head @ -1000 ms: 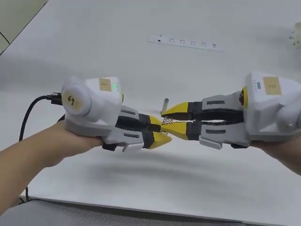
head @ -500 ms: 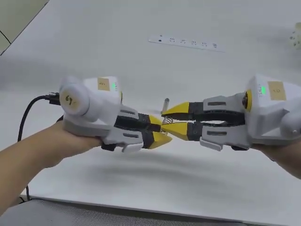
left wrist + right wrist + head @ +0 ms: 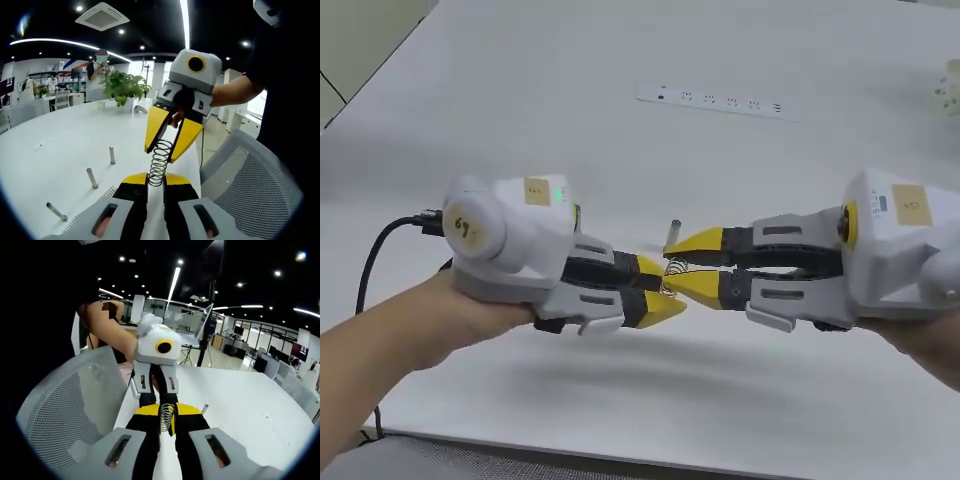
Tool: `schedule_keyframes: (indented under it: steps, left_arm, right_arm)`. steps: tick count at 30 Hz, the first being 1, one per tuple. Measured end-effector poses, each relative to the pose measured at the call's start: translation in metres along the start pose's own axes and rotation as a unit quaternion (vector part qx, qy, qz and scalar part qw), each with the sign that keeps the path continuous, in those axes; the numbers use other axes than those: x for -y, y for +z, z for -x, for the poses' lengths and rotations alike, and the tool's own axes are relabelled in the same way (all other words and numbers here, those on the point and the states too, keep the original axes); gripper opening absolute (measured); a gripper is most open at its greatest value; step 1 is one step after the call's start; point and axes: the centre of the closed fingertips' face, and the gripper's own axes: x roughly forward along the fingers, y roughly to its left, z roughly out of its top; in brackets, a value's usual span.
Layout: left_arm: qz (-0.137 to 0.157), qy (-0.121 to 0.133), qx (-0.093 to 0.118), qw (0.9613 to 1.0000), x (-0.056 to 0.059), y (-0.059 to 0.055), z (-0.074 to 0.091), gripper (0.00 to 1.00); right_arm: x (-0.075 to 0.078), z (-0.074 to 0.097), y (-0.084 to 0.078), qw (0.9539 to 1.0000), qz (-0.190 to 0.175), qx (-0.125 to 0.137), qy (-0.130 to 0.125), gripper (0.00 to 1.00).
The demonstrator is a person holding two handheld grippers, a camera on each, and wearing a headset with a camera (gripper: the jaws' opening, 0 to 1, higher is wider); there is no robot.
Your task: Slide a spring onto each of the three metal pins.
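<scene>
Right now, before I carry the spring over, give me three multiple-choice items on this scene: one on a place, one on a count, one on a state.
1. Where does the power strip lie?
A) on the far part of the table
B) hanging off the near edge
C) on a chair

2. How many metal pins stand on the table?
A) one
B) three
C) five

3. What state is the spring in?
A) lying flat on the table
B) threaded on a pin
C) up in the air between the left gripper and the right gripper

Answers:
1 A: the head view shows it flat on the far tabletop.
2 B: the left gripper view shows three upright pins.
3 C: each end sits between one gripper's jaws, above the tabletop.
</scene>
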Motion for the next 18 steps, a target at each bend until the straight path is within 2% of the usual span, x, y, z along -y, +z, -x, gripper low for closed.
schedule_keyframes:
  steps: [6,18]
  left_arm:
    - [-0.001,0.004,0.002,1.0000,-0.0009,0.0004,0.0009,0.04]
    - [-0.003,0.027,-0.002,0.9996,-0.0085,-0.0042,0.0090,0.16]
  right_arm:
    - [0.0013,-0.0001,0.0001,1.0000,-0.002,-0.003,-0.002,0.07]
    - [0.0095,0.0025,0.0023,0.9998,0.001,-0.009,-0.015,0.07]
